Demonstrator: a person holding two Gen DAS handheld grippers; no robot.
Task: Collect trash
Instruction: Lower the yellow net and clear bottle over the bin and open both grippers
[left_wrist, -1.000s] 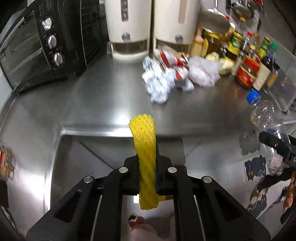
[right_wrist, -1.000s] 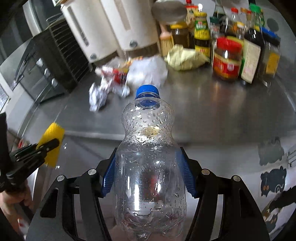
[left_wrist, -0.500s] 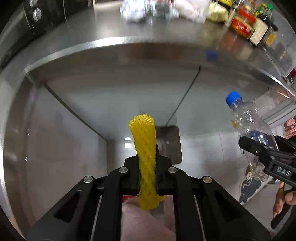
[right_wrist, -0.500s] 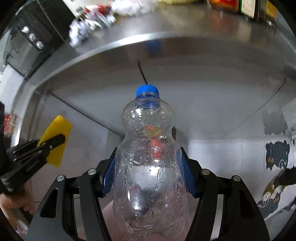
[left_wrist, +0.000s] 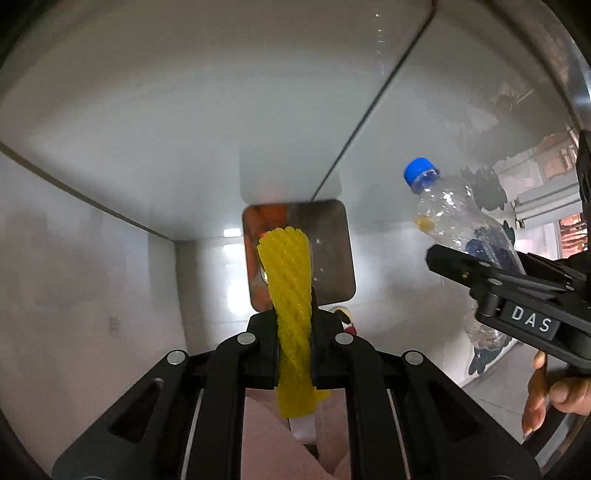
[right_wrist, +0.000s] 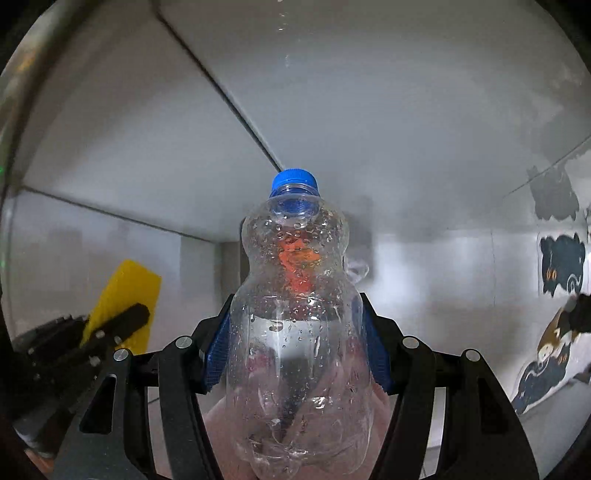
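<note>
Yellow foam netting (left_wrist: 293, 295) is being gripped upright between the closed jaws of the left gripper (left_wrist: 294, 332), and the clear plastic bottle (right_wrist: 297, 325) with the blue cap (right_wrist: 294, 183) is being clamped at its waist by the jaws of the right gripper (right_wrist: 295, 343), cap pointing forward. Compared with one second ago, both cameras are no longer showing the desk top with its foil wrappers, condiment jars and oven; both are now pointing down below the steel desk edge at the cabinet front panels (left_wrist: 147, 110) and the tiled floor (left_wrist: 207, 280). This indicates, as a judgement, that both pieces of trash are being carried down together toward a disposal point, and that the remaining wrappers are waiting for a later pass. A square mirror-finish plate (left_wrist: 332, 254), probably a bin lid, is lying directly ahead of the netting with an orange reflection on it. No opening is showing in it, so it may be standing in the way of a drop. The right gripper (left_wrist: 517, 295) is travelling near the left one, so spacing needs watching. Cartoon floor stickers (right_wrist: 561, 264) are lying to the right.
</note>
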